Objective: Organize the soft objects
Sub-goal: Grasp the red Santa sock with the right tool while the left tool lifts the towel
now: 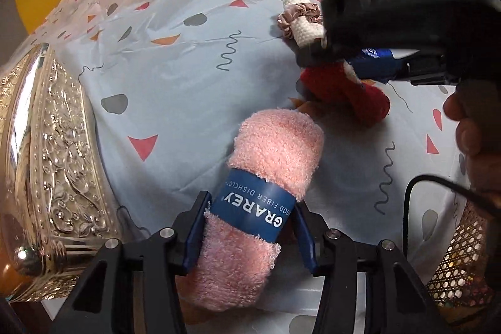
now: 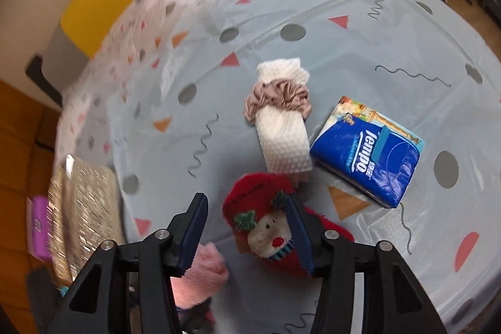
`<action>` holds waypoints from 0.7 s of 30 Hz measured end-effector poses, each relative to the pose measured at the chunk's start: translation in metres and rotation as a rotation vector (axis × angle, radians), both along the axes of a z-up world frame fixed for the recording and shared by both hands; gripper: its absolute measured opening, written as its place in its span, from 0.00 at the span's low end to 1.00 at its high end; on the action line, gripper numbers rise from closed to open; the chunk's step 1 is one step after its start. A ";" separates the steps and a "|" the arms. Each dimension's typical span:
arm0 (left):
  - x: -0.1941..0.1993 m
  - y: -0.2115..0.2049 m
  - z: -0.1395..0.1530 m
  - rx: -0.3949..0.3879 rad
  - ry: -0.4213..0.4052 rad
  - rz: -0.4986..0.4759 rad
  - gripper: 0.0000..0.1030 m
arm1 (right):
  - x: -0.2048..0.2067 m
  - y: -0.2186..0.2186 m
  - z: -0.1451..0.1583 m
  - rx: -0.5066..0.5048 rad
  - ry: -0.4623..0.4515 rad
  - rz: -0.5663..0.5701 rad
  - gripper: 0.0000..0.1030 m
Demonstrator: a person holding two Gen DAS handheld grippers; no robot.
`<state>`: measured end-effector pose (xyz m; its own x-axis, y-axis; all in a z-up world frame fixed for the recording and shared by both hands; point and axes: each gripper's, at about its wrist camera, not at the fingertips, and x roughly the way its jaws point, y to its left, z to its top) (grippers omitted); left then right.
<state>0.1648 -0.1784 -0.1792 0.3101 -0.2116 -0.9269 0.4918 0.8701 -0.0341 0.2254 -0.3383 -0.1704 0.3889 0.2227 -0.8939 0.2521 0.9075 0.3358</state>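
Down at the bottom centre of the left wrist view, the left gripper [image 1: 249, 235] is clamped on a rolled pink towel [image 1: 266, 177]: both blue pads press into the roll, one on each side of its dark blue paper band, and the fluffy free end points up toward the middle of the frame. To the left stands an embossed silver box [image 1: 53, 177], and at the lower right edge a gold mesh basket [image 1: 460, 268] shows behind a black cable. Everything lies on a pale blue tablecloth [image 1: 175, 64] printed with grey dots, orange and pink triangles and squiggles. In the right wrist view the right gripper [image 2: 247, 232] stands with its jaws apart over a red Santa plush [image 2: 266, 224] at the lower middle; its right finger lies across the toy's face, its left finger is clear of it, so nothing is gripped. Just above the toy lies a white knitted roll [image 2: 283, 133] with a beige scrunchie [image 2: 275, 99] around it, and to the right of that, close beside it, a blue Tempo tissue pack [image 2: 366, 152]. The pink towel's end shows blurred at the bottom, left of the toy. In the left view's upper right, the right gripper's black body covers part of the toy and the roll.
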 end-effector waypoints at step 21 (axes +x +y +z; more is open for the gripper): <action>0.055 0.047 0.122 -0.257 -0.069 0.205 0.35 | 0.004 0.021 -0.011 -0.243 0.061 0.101 0.31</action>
